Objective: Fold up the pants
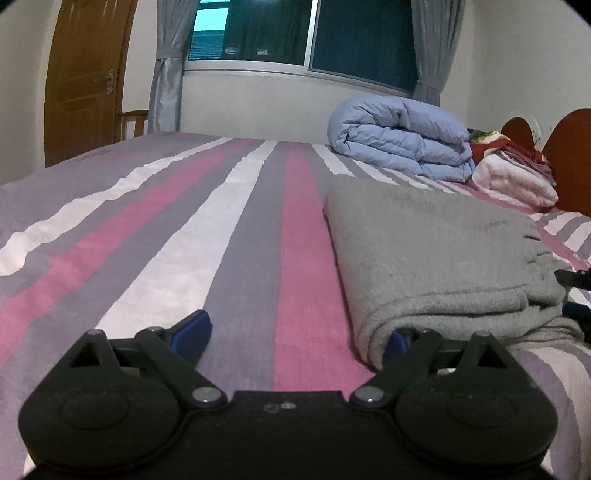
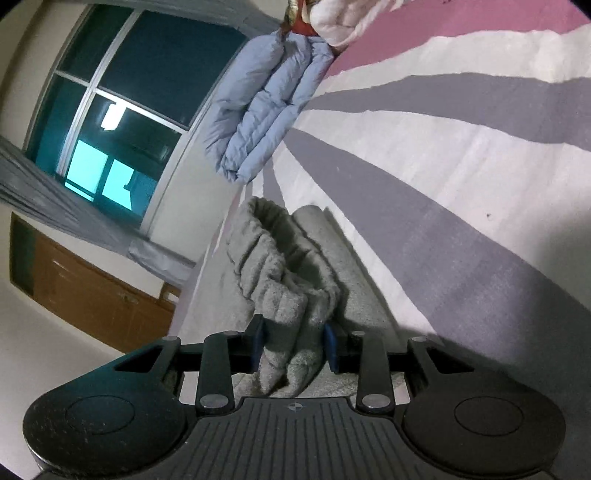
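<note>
From the left wrist, the left gripper (image 1: 301,332) sits low over the bed (image 1: 155,229), its jaws spread wide and gripping nothing. One blue finger (image 1: 192,328) lies on the striped sheet; the other is tucked just under the near corner of the pants (image 1: 428,254), touching the cloth without pinching it. The grey pants lie folded into a thick, flat stack on the right half of the bed. Beyond them, near the window (image 1: 306,33), sits a rolled blue quilt (image 1: 402,136), with a pale pink blanket (image 1: 517,181) beside it against the headboard (image 1: 569,147). A brown door (image 1: 85,74) stands at the left.

From the right wrist, the view is rolled on its side. The right gripper (image 2: 295,345) is clenched on a bunched edge of the pants (image 2: 284,273); its blue pads (image 2: 330,347) press the cloth from both sides. The gathered fabric rises ahead of the jaws in soft ridges, the rest of the stack lying beneath on the bed (image 2: 461,166). The quilt (image 2: 266,107) shows further off.
</note>
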Available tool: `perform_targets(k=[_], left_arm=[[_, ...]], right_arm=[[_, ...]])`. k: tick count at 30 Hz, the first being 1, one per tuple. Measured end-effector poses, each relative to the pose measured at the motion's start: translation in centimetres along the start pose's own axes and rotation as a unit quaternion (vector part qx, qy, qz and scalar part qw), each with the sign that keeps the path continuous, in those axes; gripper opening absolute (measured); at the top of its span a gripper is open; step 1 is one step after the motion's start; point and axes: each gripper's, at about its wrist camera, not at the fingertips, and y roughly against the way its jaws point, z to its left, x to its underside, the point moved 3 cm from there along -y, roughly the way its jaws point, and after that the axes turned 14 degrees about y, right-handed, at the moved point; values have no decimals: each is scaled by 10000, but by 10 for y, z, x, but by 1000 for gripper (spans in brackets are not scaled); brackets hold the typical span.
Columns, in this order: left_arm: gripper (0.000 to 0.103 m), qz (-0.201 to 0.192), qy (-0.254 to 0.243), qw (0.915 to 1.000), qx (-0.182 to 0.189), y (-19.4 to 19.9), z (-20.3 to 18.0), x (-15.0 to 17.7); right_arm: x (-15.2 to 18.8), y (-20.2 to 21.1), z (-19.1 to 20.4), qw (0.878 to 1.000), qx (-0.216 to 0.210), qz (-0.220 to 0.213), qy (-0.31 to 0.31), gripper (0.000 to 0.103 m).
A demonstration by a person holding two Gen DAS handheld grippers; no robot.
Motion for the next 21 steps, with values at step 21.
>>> perform_targets(k=[21], left_arm=[[95,-59,797,9941,739,24,38,-55]], right_arm=[[-40,33,21,9947,-368,-712,644,42]])
